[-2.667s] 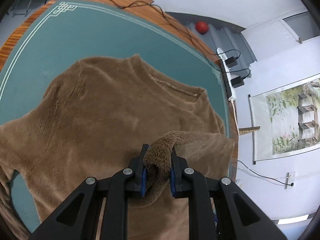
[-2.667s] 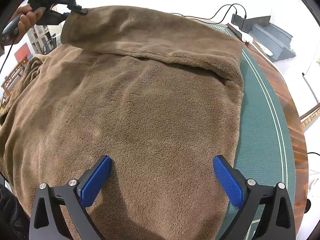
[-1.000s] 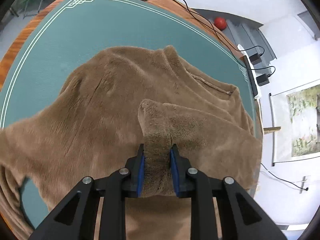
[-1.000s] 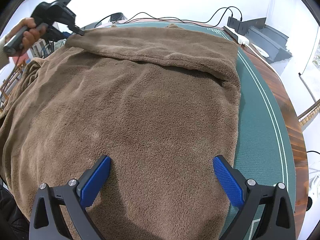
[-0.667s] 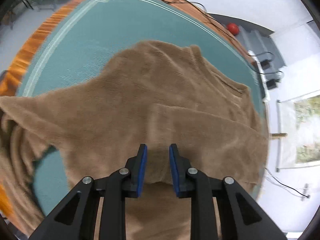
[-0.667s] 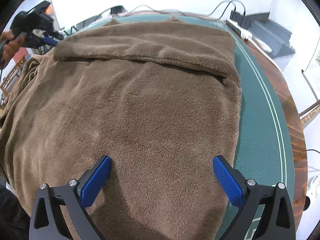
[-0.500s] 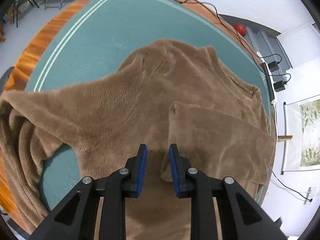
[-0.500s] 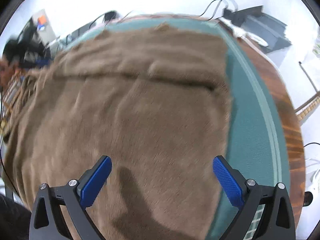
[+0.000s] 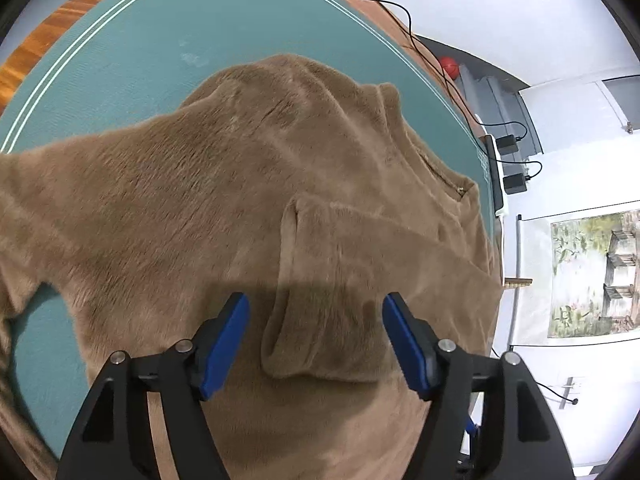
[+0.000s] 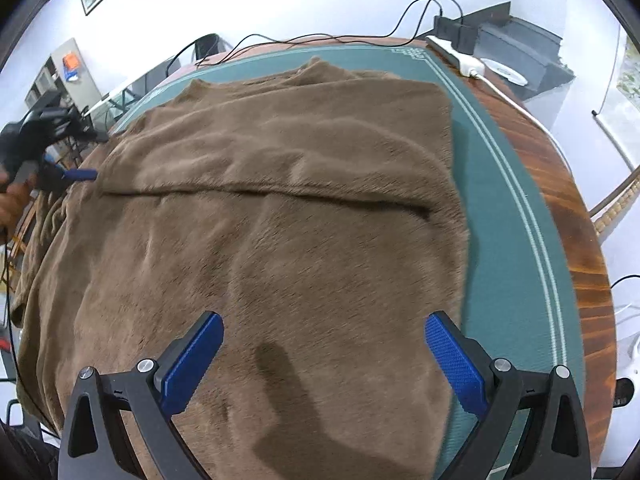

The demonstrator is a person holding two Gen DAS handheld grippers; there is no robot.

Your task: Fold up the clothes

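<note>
Both the left gripper (image 9: 316, 338) and right gripper (image 10: 324, 356) have matte black angular frames, silver screws and ribbed blue finger pads (image 10: 454, 364).

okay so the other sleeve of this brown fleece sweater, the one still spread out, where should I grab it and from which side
Likely at its cuff end, where it trails off the table edge. The unfolded sleeve of the brown sweater lies flat and wide near the shoulder, so come in from the outer side and pinch the loose end with the left gripper, whose fingers are opening.
</note>
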